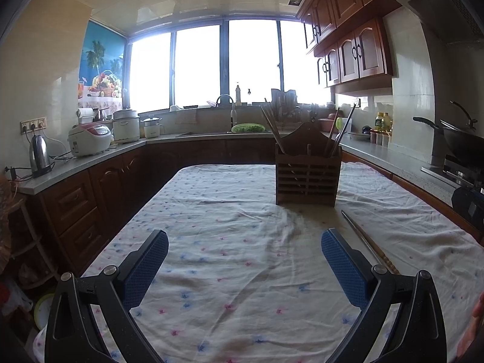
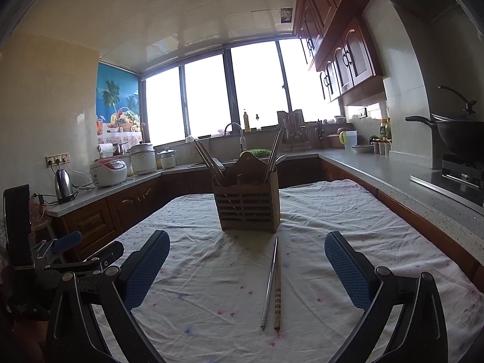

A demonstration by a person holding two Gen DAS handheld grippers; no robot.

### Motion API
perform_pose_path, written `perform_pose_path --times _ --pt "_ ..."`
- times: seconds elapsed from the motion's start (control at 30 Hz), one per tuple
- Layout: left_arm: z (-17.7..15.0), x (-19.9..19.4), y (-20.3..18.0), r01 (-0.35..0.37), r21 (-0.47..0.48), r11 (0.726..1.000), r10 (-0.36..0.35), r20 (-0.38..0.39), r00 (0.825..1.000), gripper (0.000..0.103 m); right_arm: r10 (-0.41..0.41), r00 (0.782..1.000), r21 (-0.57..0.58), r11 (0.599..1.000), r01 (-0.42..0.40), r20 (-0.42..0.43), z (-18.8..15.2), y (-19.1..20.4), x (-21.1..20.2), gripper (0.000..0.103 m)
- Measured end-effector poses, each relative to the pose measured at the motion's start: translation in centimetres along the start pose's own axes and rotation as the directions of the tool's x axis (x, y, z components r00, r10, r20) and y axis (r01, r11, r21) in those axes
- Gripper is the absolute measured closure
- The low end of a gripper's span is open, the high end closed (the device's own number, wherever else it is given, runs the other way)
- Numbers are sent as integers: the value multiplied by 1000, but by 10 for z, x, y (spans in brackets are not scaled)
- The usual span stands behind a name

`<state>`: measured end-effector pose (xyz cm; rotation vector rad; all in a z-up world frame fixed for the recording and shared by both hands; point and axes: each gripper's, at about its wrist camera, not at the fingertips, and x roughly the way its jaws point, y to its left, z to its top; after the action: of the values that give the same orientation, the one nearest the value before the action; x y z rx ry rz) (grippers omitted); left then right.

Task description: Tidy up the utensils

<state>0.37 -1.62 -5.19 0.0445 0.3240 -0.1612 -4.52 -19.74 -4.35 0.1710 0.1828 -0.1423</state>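
Note:
A slatted wooden utensil holder [image 1: 307, 175] [image 2: 247, 204] stands upright on the floral tablecloth, with chopsticks and a fork leaning in its compartments. A metal chopstick [image 2: 270, 282] and a wooden chopstick [image 2: 277, 290] lie side by side on the cloth in front of the holder, between the fingers of my right gripper [image 2: 246, 272], which is open and empty above them. In the left wrist view the pair [image 1: 367, 242] lies just right of my left gripper [image 1: 245, 267], which is open and empty over bare cloth.
The table [image 1: 227, 211] is covered by a wrinkled floral cloth. Counters run along the left, back and right, holding a kettle [image 1: 39, 155], rice cookers [image 1: 89, 139], a sink with a green basket [image 1: 248, 127] and a wok [image 2: 459, 137] on the stove.

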Motion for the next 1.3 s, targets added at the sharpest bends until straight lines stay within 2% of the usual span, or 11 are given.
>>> perform_pose_path --times 0.87,1.3 --pt "3 3 -4 14 -7 1000 -14 -8 1000 1 -6 1000 2 1000 6 -12 4 -4 4 0" --pt "10 10 -6 30 -13 999 -30 -30 999 1 -7 998 7 1000 8 -58 6 -7 21 0"
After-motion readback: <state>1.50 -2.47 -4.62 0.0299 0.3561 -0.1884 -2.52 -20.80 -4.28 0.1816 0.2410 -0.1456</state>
